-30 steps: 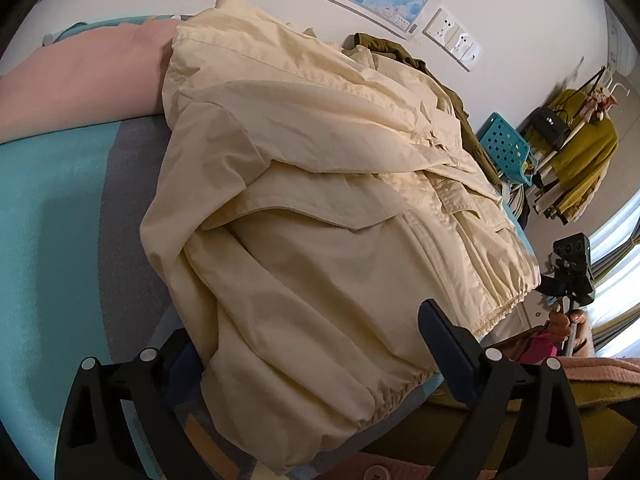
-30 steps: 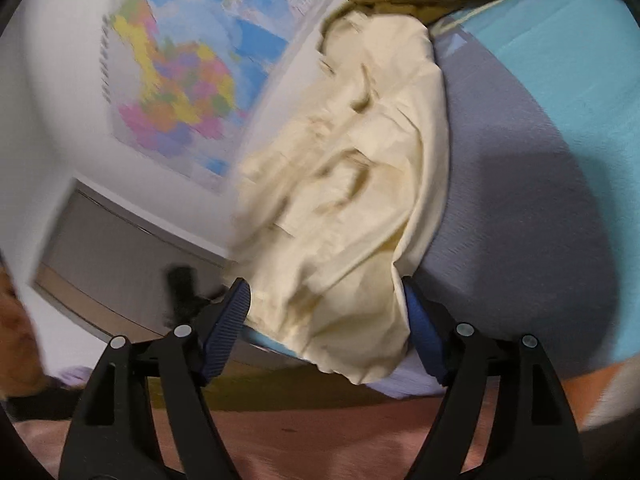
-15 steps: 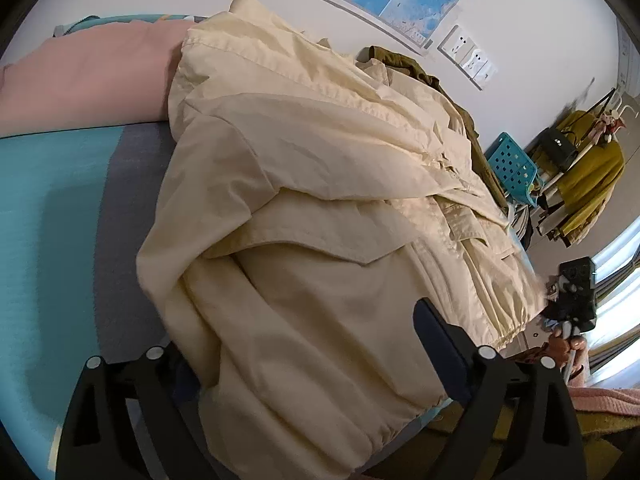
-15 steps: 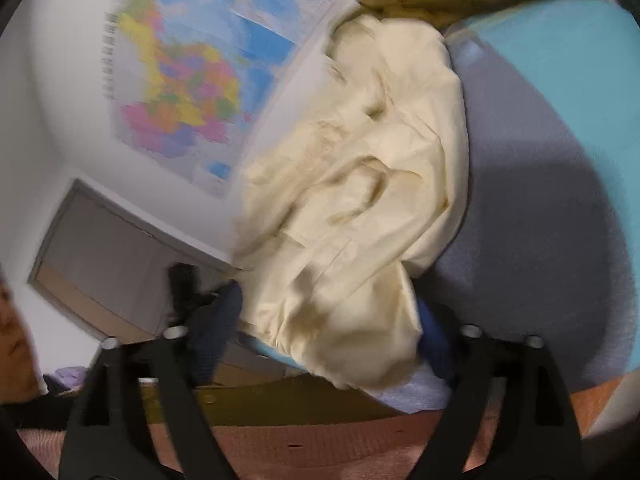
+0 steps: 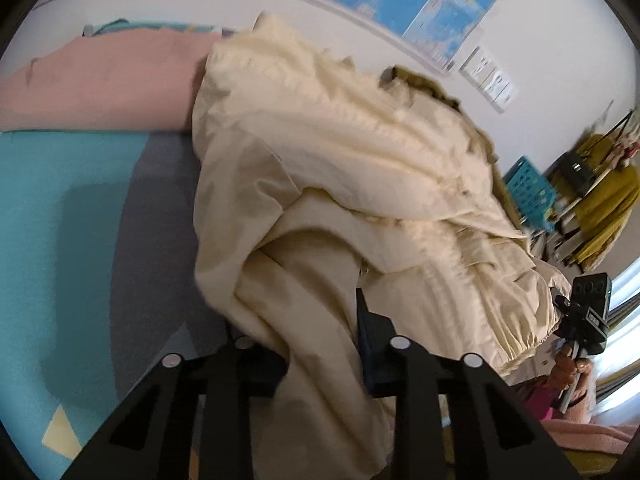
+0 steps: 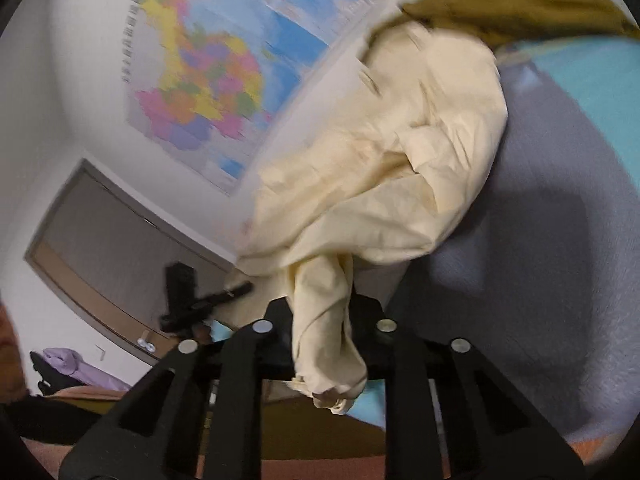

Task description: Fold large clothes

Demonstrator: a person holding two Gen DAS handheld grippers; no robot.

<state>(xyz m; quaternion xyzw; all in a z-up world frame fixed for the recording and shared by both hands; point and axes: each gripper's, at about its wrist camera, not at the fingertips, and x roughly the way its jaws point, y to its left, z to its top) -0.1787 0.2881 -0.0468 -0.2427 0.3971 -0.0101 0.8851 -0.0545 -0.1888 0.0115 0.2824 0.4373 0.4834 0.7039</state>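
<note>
The left gripper [image 5: 320, 344] is shown clenched on a thick bunch of the cream jacket [image 5: 340, 184] near its gathered hem, the cloth being pinched between the two jaws; the right gripper [image 6: 320, 312] is likewise clamped on a twisted roll of the same jacket [image 6: 384, 152], a loose end of which hangs below the jaws. Both grips are taken at the near end of the garment, at the near edge of the bed [image 5: 60, 220], whose cover is seen in teal and grey bands. The jacket is laid crumpled across the grey band, its bulk resting on the cover while the gripped end is raised off it. The long axis is directed from the grippers away toward the wall map [image 6: 208, 80], the elastic hem being nearest and the far end lying by the pink pillow [image 5: 100, 84] and an olive garment [image 6: 520, 4] at the head of the bed; which end carries the collar cannot be told from the blurred frames. The step in hand is judged to be the grasp-and-lift that opens a fold. The next move is judged to call for both held points to be carried together, kept level and apart, so that the cloth is drawn taut before being laid over or spread flat.
</note>
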